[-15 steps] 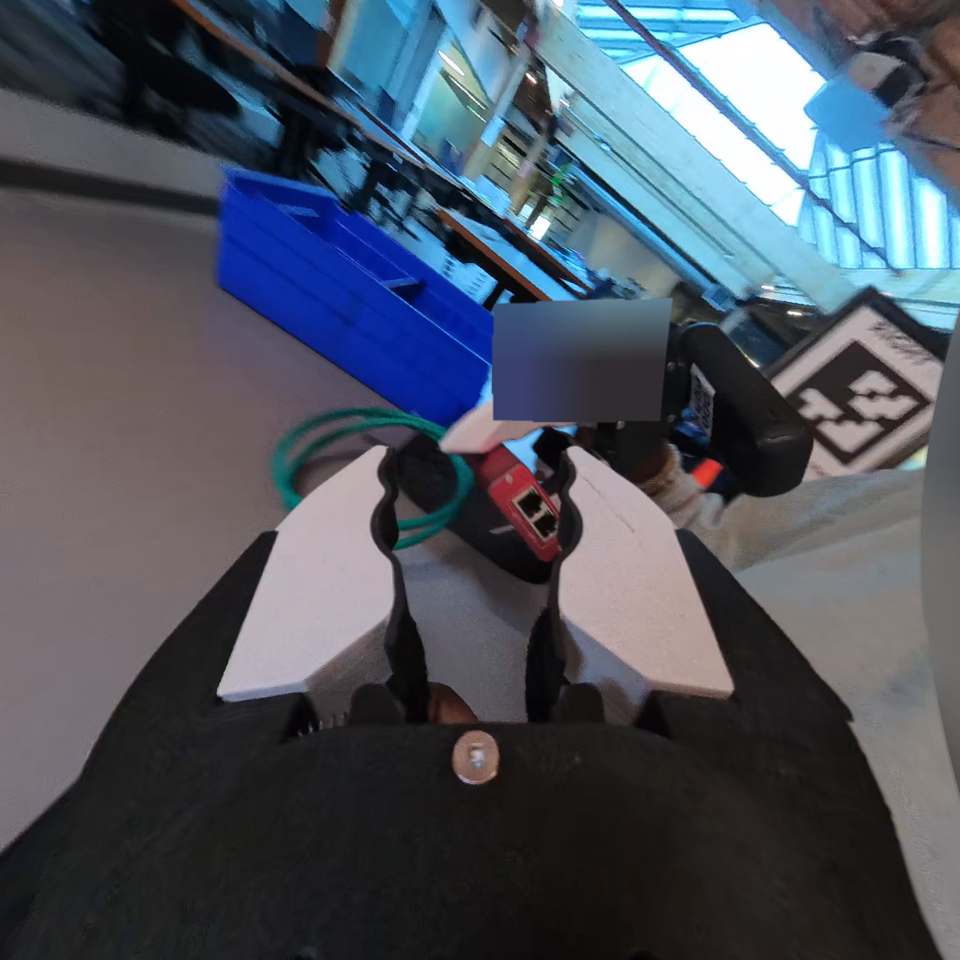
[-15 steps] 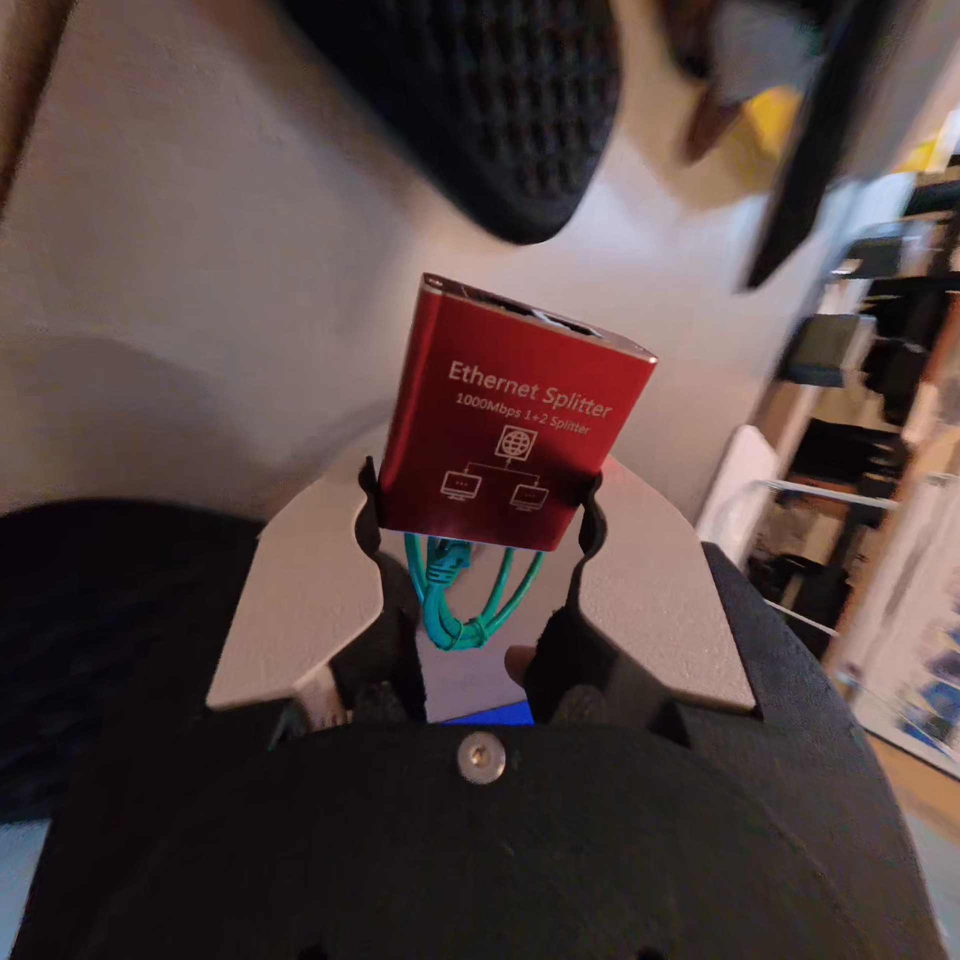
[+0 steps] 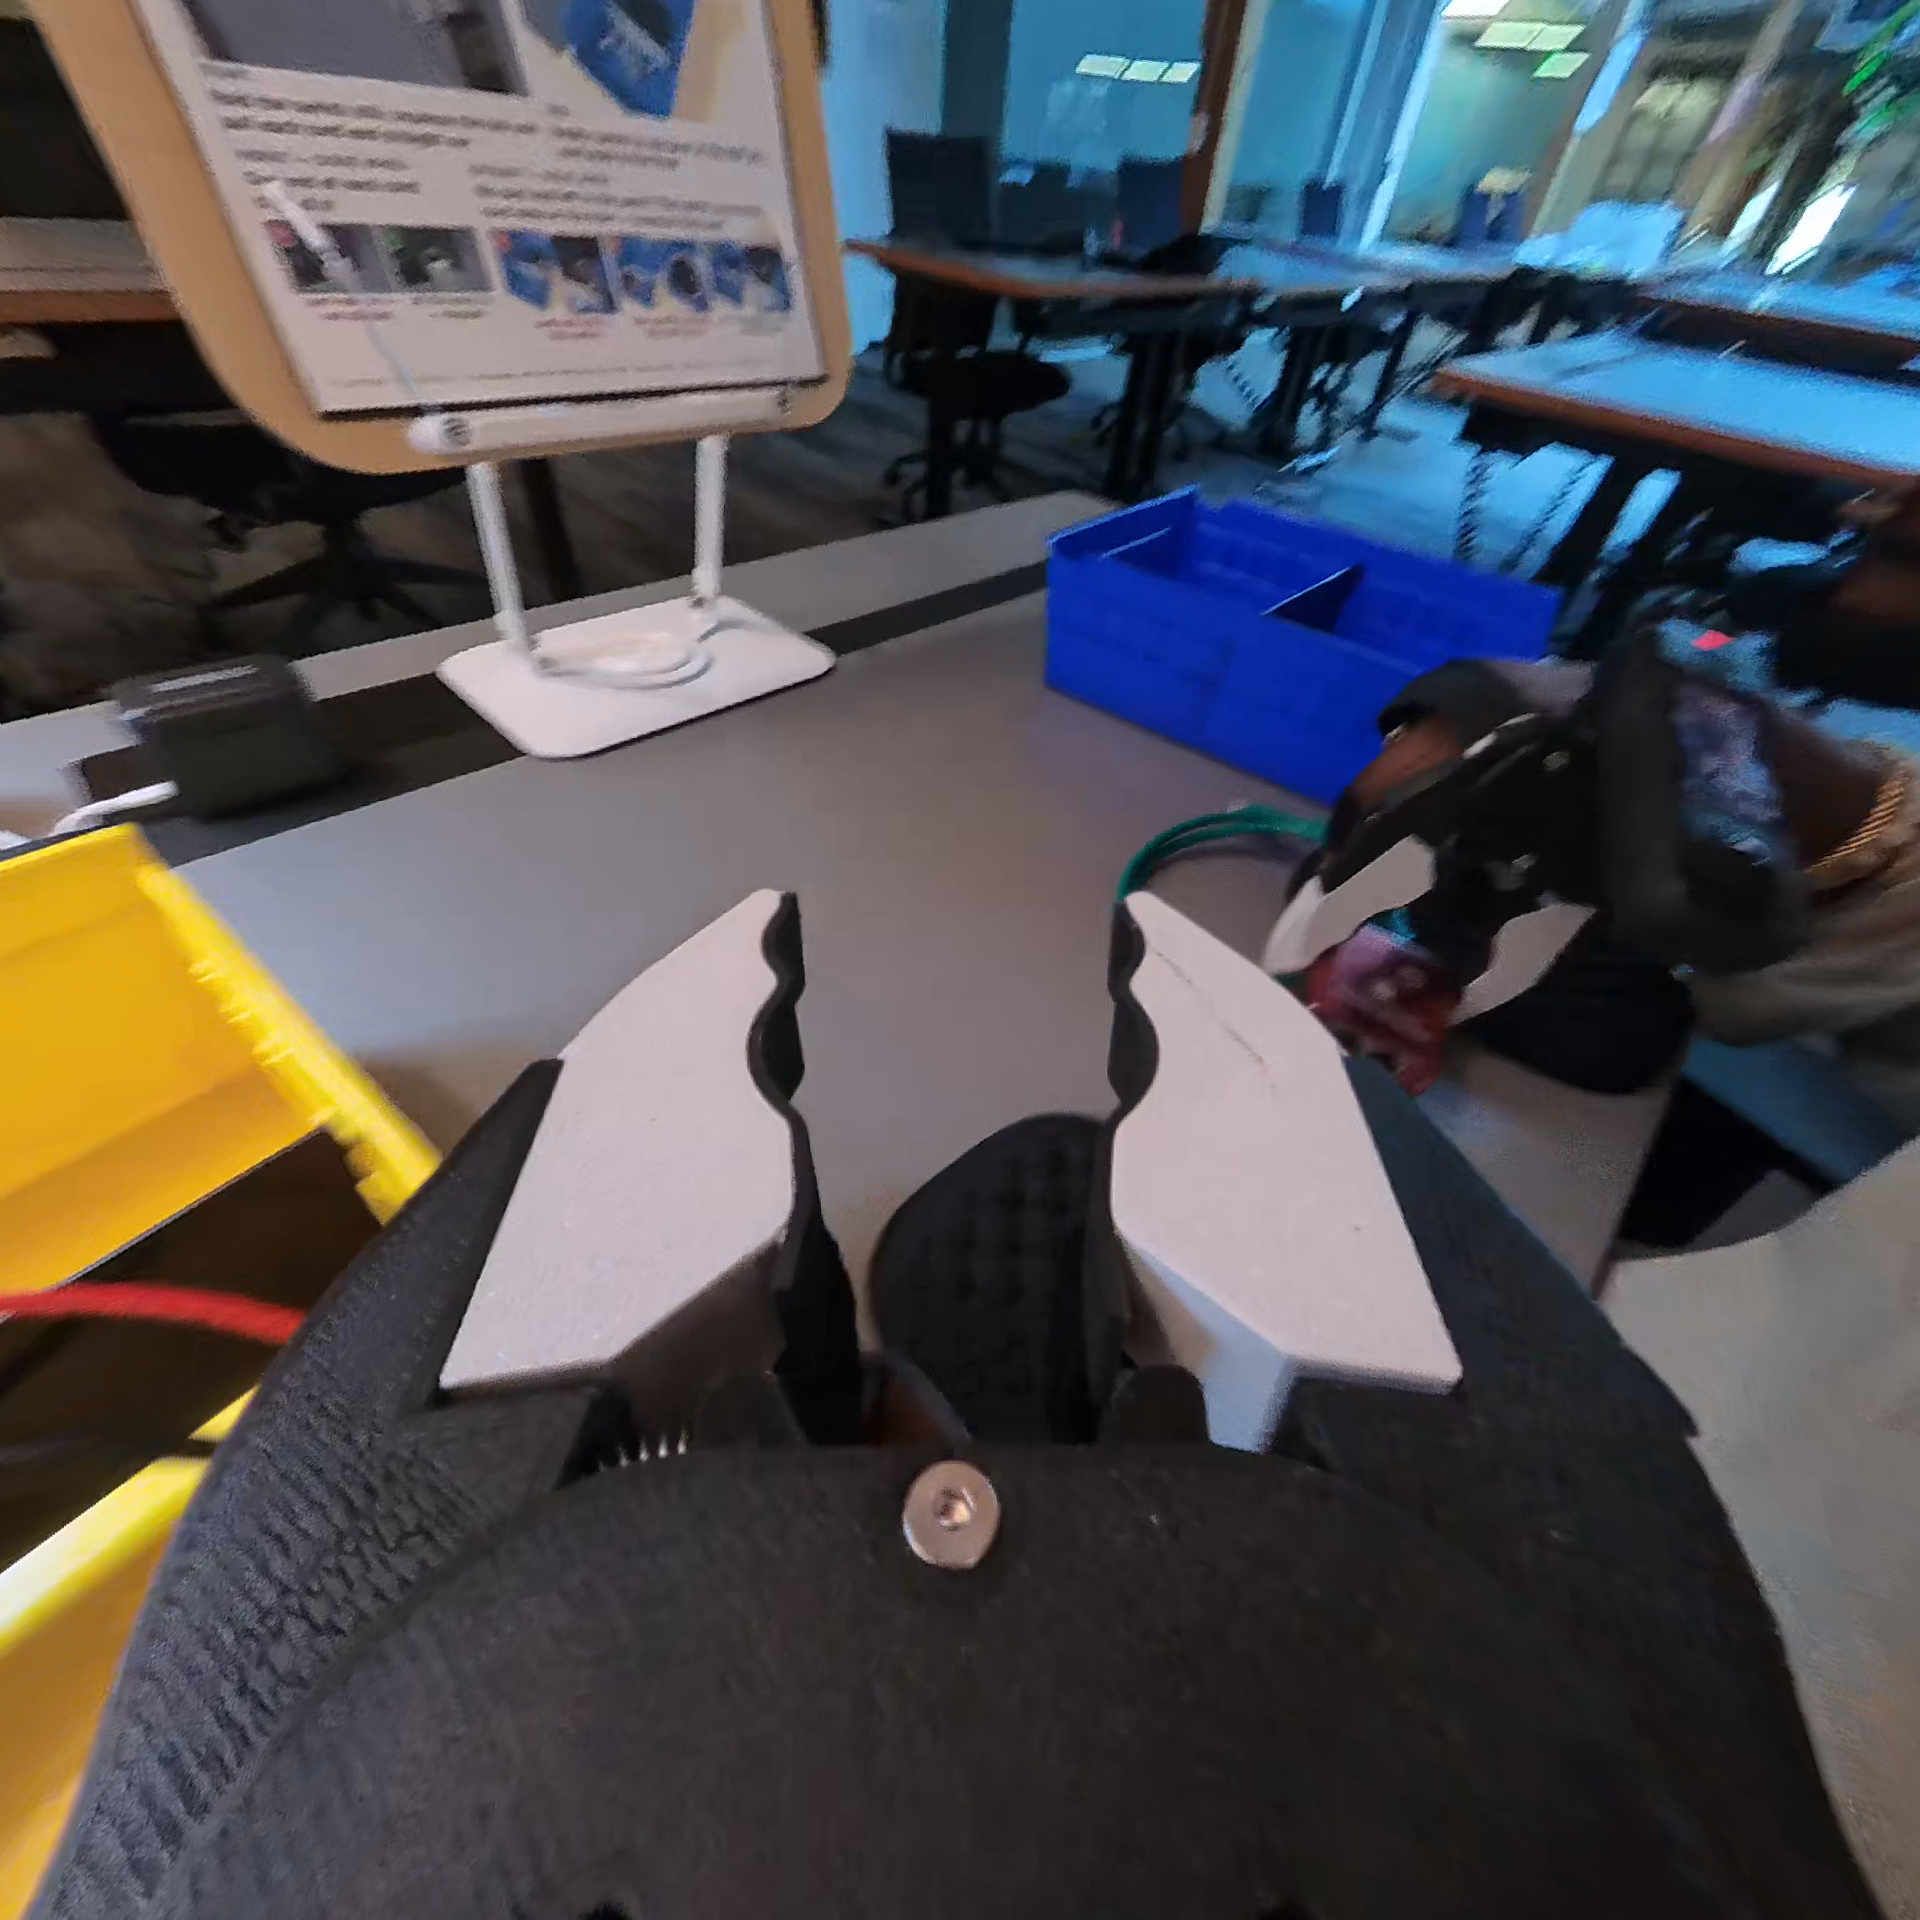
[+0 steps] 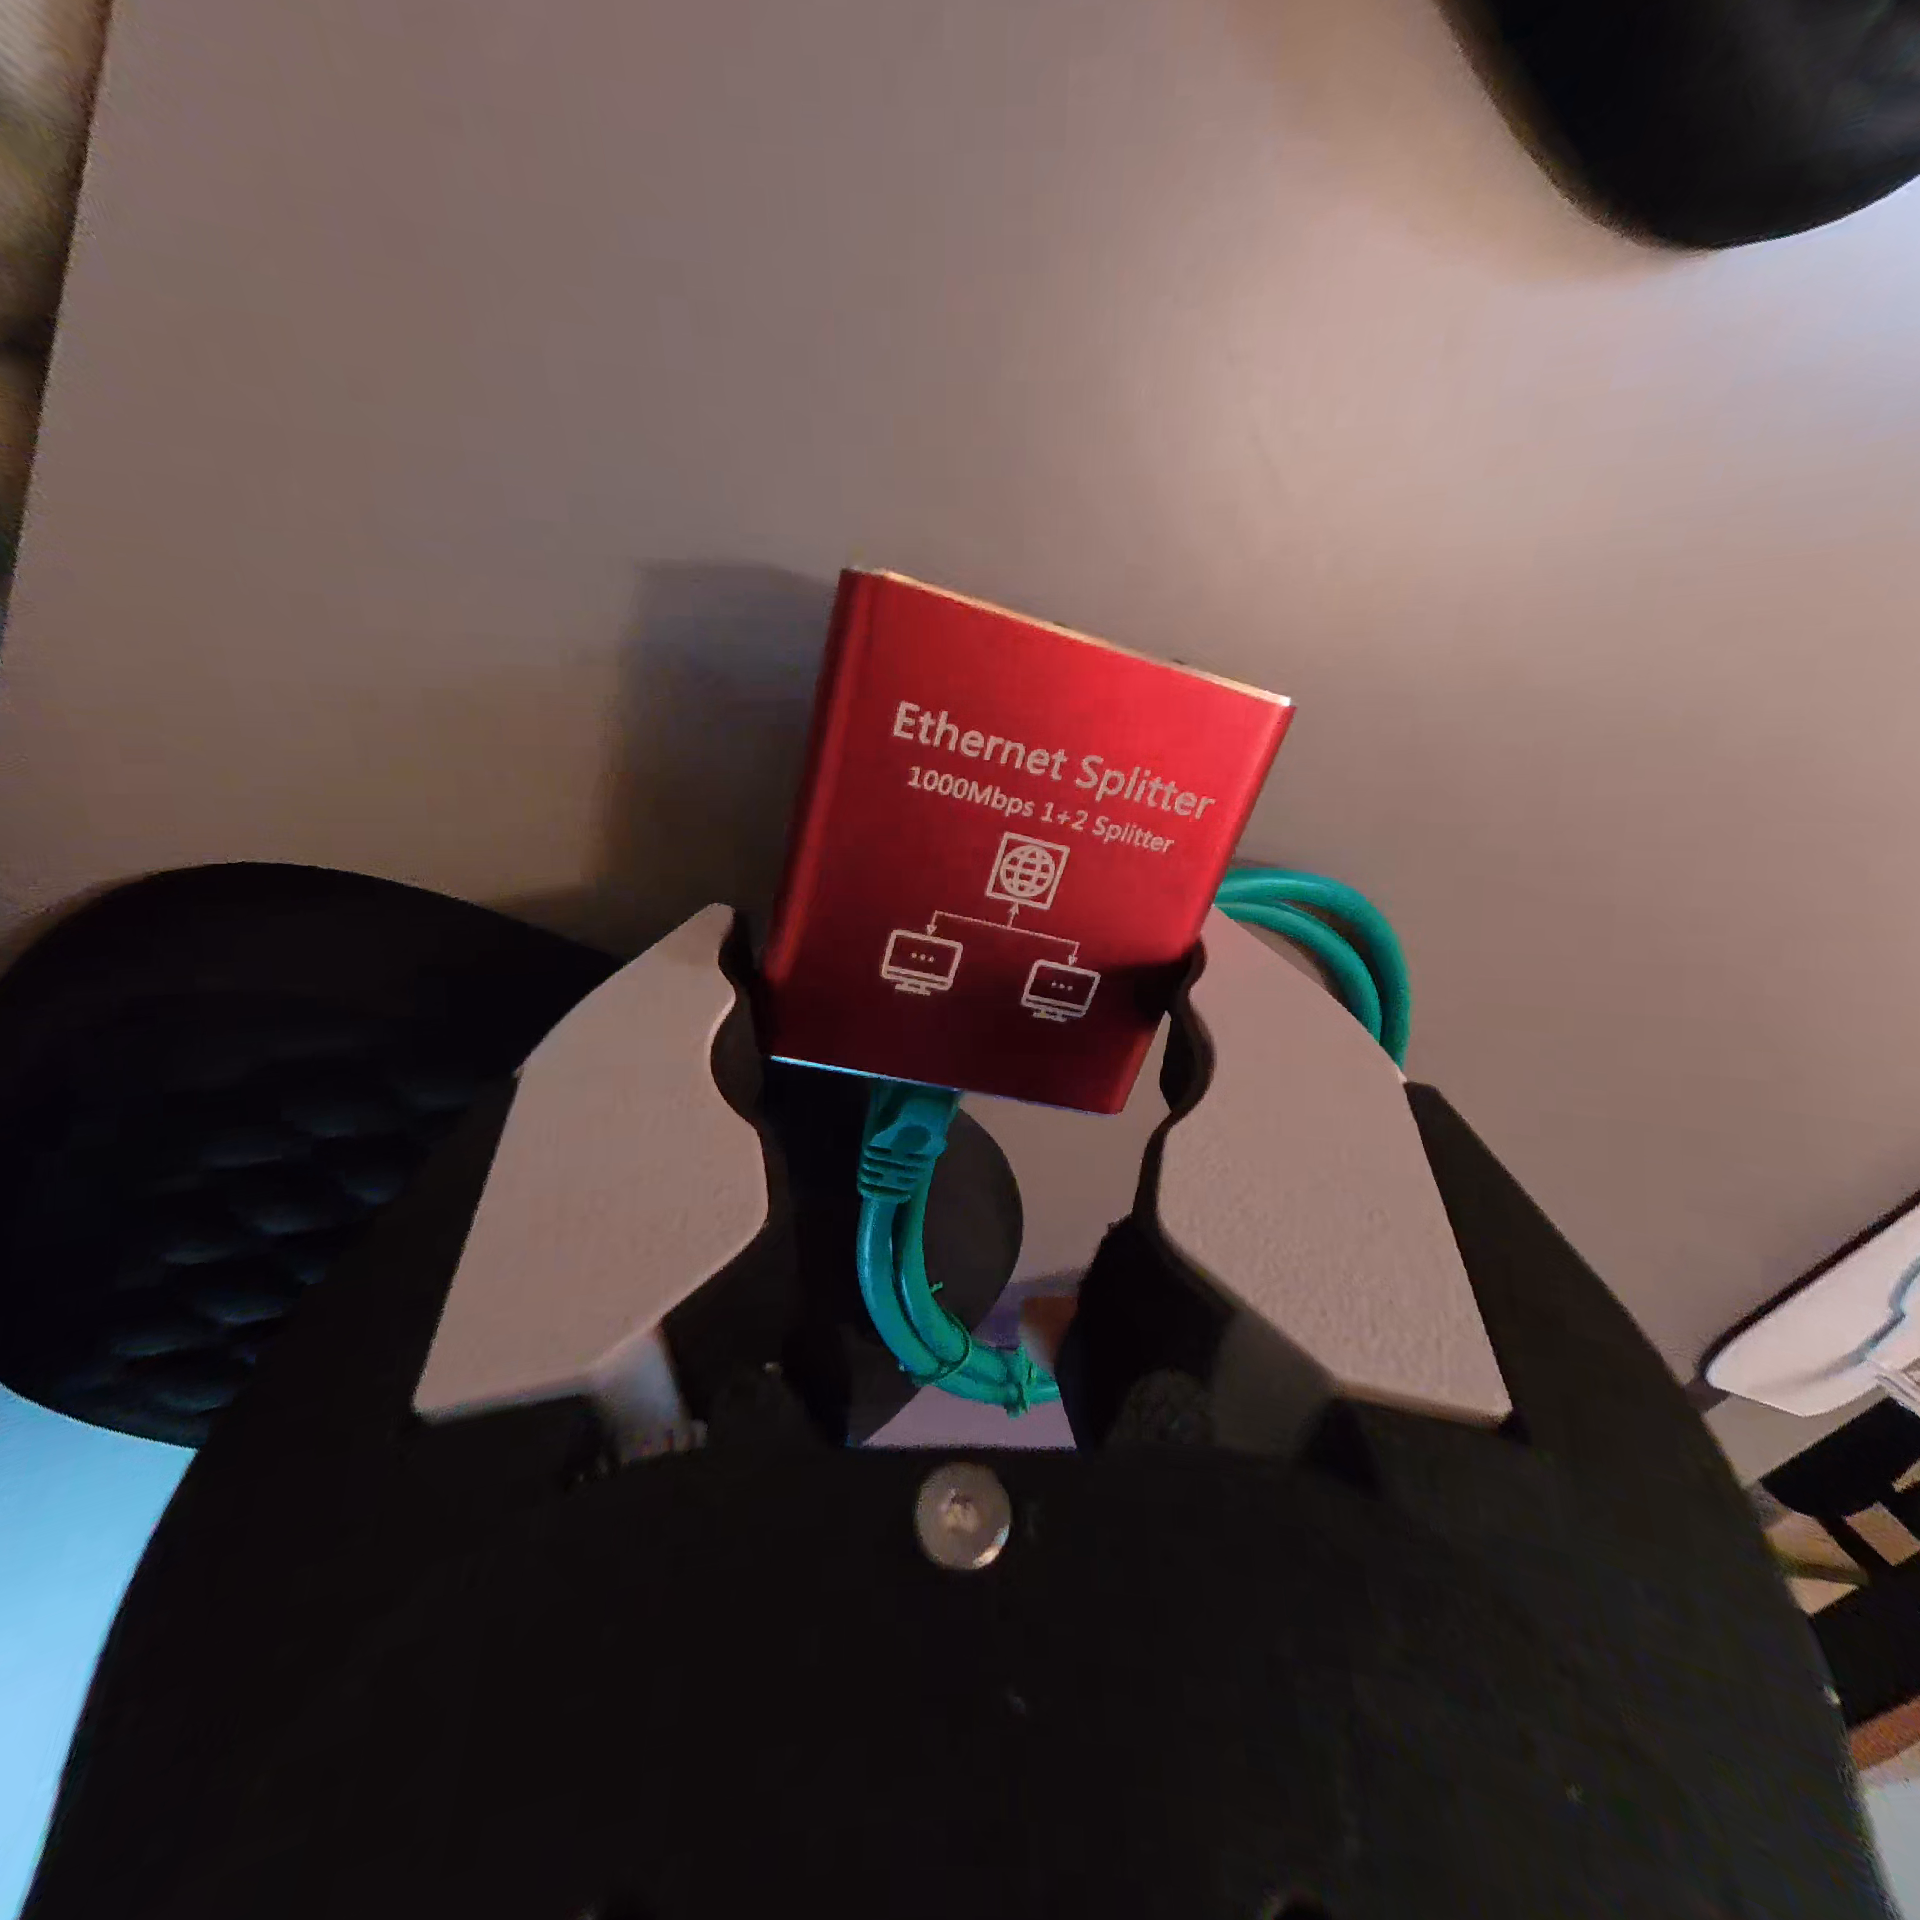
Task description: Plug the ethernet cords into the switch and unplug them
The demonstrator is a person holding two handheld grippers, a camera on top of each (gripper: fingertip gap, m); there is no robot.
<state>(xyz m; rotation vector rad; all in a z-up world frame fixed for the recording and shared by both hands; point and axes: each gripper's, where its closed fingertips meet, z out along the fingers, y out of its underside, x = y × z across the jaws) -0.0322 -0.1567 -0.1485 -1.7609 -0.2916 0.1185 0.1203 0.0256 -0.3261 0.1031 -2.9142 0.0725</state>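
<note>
A grey counter carries everything here. Beyond its far edge stretches a wide room with rows of long desks, dark chairs and glass walls, all blurred. On the counter's far side stands a white stand holding up a printed board, and to its right a blue bin sits near the far edge. A yellow bin lies at the near left with a red wire across it. A small dark box rests at the far left.

The left gripper hovers over bare counter, its fingers spread apart with nothing between them; the stretch ahead of it up to the stand lies open.

To the right, the right gripper has its fingers clamped on the lower sides of a red switch, held over plain grey surface. A green cord is plugged into the switch's near end and loops back between the fingers, with more of it curling out on the right side. In the left wrist view the switch sits close to the counter's right edge, with the green cord coiled on the counter behind it.
</note>
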